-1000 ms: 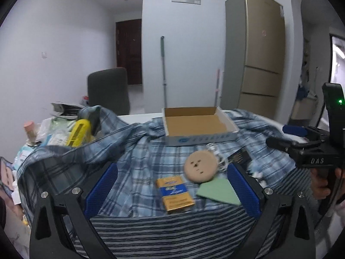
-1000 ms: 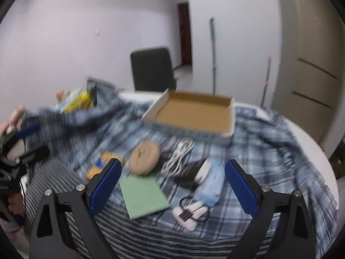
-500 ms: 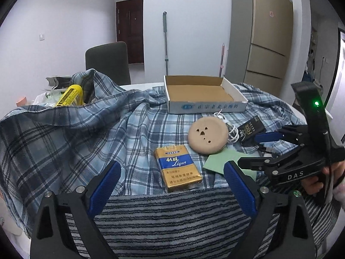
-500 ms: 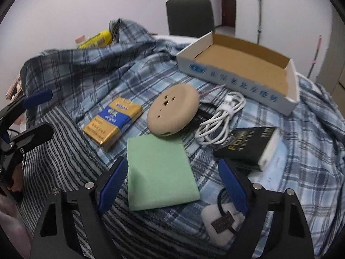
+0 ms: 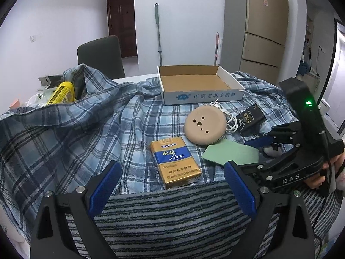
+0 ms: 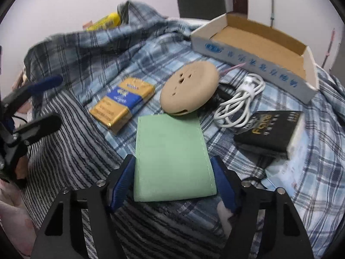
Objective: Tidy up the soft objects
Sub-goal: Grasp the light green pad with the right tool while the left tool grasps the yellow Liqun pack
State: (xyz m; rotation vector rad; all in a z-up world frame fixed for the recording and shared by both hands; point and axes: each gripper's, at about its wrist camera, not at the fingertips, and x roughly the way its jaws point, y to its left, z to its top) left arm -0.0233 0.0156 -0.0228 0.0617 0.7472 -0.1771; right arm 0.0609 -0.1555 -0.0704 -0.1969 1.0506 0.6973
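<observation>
Nothing looks sorted yet: the cardboard box (image 6: pixel 258 43) stands empty. The right gripper (image 6: pixel 174 181) brackets the green cloth (image 6: pixel 172 157) on the plaid shirt (image 6: pixel 97 60), jaws apart, not pinching. The left gripper (image 5: pixel 170 185) hovers spread over the striped cloth (image 5: pixel 172 220).

In the left wrist view, the right gripper (image 5: pixel 254 153) at the right of the frame covers the near corner of the green cloth (image 5: pixel 230 153), and whether its fingers press the cloth cannot be told. The white cable (image 5: pixel 228 118) runs partly behind the round tan pad (image 5: pixel 204 125). In the right wrist view, a white object (image 6: pixel 224 212) at the lower middle is mostly hidden behind the gripper finger. The box lettering (image 6: pixel 258 67) at upper right is blurred.
</observation>
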